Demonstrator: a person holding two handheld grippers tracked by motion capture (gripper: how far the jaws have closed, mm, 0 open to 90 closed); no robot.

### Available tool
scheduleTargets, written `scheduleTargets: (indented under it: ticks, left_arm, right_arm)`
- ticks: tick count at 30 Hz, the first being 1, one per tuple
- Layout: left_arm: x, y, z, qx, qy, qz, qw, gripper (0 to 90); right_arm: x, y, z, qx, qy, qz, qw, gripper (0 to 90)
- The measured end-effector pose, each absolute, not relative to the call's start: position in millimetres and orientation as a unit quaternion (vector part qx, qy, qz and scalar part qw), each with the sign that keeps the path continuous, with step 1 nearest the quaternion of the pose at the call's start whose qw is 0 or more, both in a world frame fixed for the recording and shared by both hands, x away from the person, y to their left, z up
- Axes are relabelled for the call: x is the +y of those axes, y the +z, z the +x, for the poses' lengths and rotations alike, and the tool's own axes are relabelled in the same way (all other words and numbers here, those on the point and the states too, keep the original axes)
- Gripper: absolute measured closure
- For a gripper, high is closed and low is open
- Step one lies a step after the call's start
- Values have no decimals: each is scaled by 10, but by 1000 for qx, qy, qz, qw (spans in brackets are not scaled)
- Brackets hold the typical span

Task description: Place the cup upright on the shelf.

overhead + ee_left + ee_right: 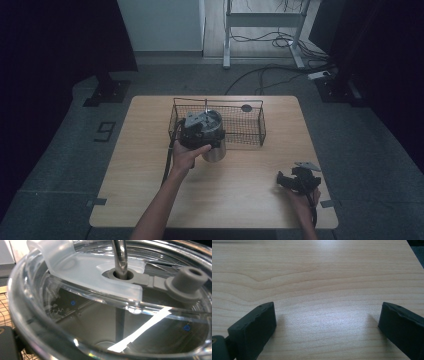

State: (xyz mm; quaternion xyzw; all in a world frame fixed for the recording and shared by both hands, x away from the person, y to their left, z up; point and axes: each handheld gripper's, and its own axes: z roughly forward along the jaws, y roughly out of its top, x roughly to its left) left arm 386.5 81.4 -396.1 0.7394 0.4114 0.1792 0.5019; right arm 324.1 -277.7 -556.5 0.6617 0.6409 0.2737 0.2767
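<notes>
1. A light wooden surface (150,165) stands on a grey floor in a dim room, with dark curtains on both sides and loose cables (272,40) on the floor beyond its far edge.
2. A black wire basket (245,125) sits on the far middle of the surface, with a small dark round object (246,108) at its far rim.
3. A metal tumbler (216,150) stands upright on the surface, at the basket's near left corner.
4. In the left gripper view, the tumbler carries a clear lid (30,315) with a frosted sliding tab (82,272) across its top.
5. A metal straw (120,255) passes through a grey rubber ring in that lid, and a grey stopper (190,280) joined to the ring lies beside it on the lid.
6. The left claw (200,131) is held by the person's left hand (186,155) right over the tumbler's top, its camera pressed close to the lid.
7. Whether the left claw is closed on the tumbler or merely around it cannot be told, since its jaw tips are hidden.
8. The right claw (281,180) rests low at the near right of the surface, well apart from the tumbler and the basket.
9. In the right gripper view, the right claw's jaws stand wide apart with bare wood between them, holding nothing.
</notes>
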Motion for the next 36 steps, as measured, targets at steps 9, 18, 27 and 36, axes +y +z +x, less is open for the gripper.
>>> scheduleTargets:
  ticks: [9,18,27,36]
  left_arm:
    - [790,-3843,3969,406,182,734,512,38]
    - [737,-3777,4092,404,195,734,509,38]
    - [687,-3756,4270,409,198,731,509,38]
    - [643,-3761,4454,421,195,726,508,38]
  right_arm:
    - [-2776,-5564,3242,640,274,662,278,16]
    - [-2779,-5566,3234,639,275,662,279,22]
    - [-2780,-5565,3228,638,275,663,280,28]
    - [-2779,-5566,3227,636,276,664,281,31]
